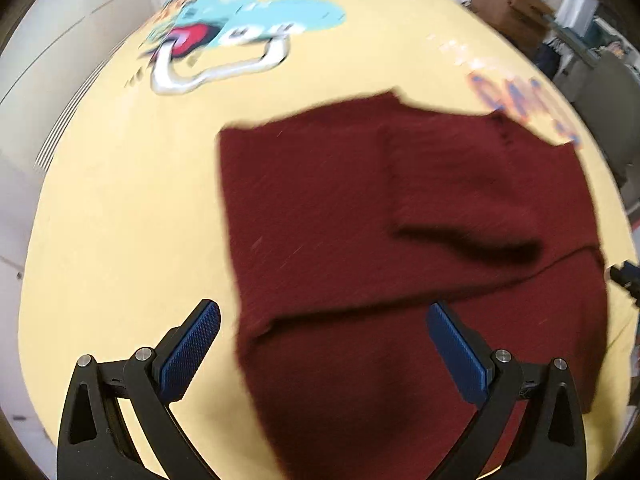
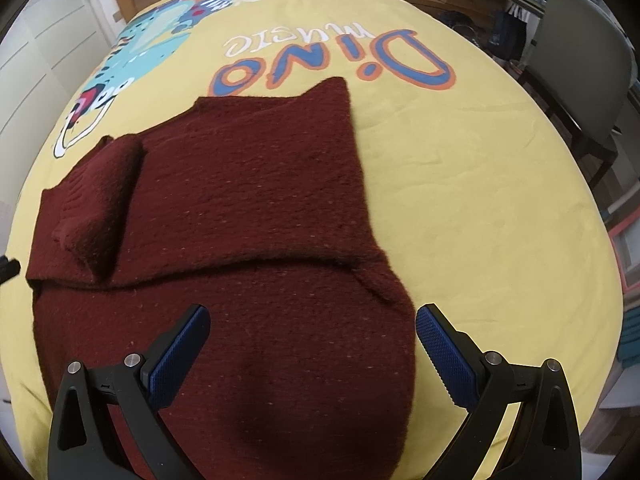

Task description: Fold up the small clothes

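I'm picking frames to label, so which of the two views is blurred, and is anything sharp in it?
Left wrist view: motion-smeared across the maroon sweater and yellow bedspread, though the left tool itself stays crisp. Right wrist view: sharp, with knit texture and the print readable; both views bow strongly at the edges from the fisheye.
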Tool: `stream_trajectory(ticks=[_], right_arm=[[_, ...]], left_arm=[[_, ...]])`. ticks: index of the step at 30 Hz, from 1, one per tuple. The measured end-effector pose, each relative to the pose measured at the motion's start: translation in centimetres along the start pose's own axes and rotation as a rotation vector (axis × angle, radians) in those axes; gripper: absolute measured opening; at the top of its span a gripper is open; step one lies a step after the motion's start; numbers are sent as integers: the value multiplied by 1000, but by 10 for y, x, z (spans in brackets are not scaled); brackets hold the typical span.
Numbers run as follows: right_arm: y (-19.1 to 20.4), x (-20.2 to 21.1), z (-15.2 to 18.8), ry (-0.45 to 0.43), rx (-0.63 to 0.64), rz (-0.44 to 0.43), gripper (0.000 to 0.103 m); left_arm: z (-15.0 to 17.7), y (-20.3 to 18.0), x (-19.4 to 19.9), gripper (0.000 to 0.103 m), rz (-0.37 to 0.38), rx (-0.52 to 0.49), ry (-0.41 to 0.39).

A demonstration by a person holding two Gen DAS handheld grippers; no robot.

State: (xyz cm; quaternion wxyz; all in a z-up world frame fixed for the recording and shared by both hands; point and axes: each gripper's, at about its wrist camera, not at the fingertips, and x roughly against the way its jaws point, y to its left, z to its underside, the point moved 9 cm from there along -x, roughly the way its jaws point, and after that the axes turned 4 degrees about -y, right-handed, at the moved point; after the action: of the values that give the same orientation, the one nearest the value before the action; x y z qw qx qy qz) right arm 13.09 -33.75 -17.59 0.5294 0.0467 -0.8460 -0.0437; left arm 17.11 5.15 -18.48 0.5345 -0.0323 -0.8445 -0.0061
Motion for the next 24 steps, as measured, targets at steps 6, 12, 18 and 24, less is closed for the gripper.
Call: stream_trajectory(ticks=[6,12,18,24], right_arm=[[20,-7,5,23,44,3,102],[43,-15,5,43,94,15,102],[88,-17,-17,21,167,-5,102],[160,-21,-36,-13,258,-70,102]], left_arm=[[19,24,-23,102,-44,7,12],[21,32,-56,99,-19,38,45],[21,32,-61,81,39,68,38],[20,28,-57,42,103,45,34]])
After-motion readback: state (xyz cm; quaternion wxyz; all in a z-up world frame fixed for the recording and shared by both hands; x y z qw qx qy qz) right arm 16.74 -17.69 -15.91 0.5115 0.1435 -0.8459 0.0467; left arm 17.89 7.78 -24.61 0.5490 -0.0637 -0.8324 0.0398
